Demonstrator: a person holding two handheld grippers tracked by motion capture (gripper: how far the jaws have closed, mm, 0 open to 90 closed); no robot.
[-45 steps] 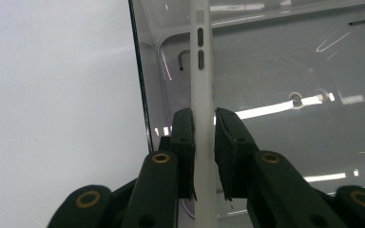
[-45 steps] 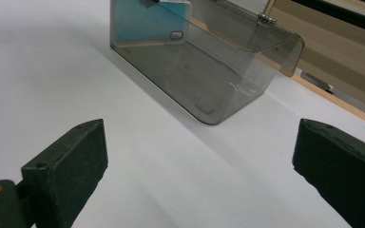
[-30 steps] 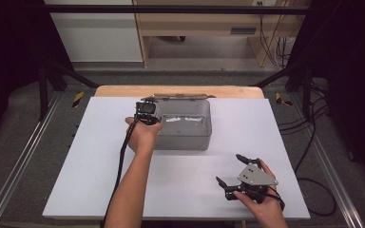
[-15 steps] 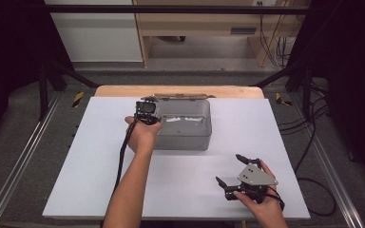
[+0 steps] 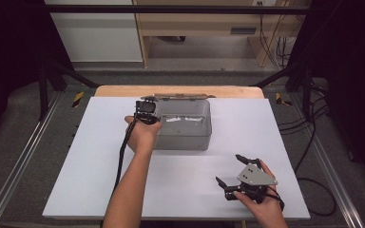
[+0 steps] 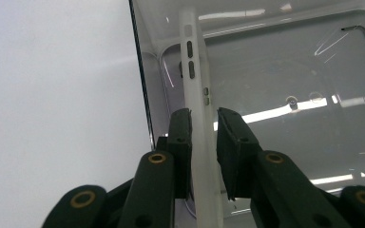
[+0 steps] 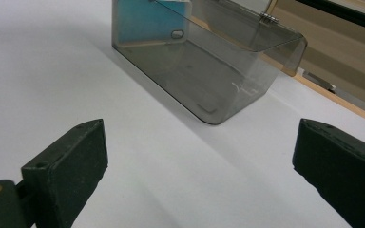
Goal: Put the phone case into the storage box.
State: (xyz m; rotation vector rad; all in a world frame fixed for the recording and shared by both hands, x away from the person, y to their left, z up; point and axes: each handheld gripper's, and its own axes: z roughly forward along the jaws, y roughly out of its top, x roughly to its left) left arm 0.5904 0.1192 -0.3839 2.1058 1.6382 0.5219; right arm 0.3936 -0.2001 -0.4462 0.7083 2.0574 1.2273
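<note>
The white phone (image 6: 195,90) stands on edge inside the clear box (image 5: 185,137), against its left wall, long axis running straight away between the left fingers (image 6: 180,137) — they pinch its thin sides. The right fingers (image 7: 66,171) are spread wide, empty, well apart over the desk (image 5: 100,166) — lifting out falls to the left.

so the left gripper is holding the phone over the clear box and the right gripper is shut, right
Not quite: the right gripper is open, its jaws wide apart with nothing between them, as the right gripper view shows. The left gripper does hold the phone over the clear box.
</note>
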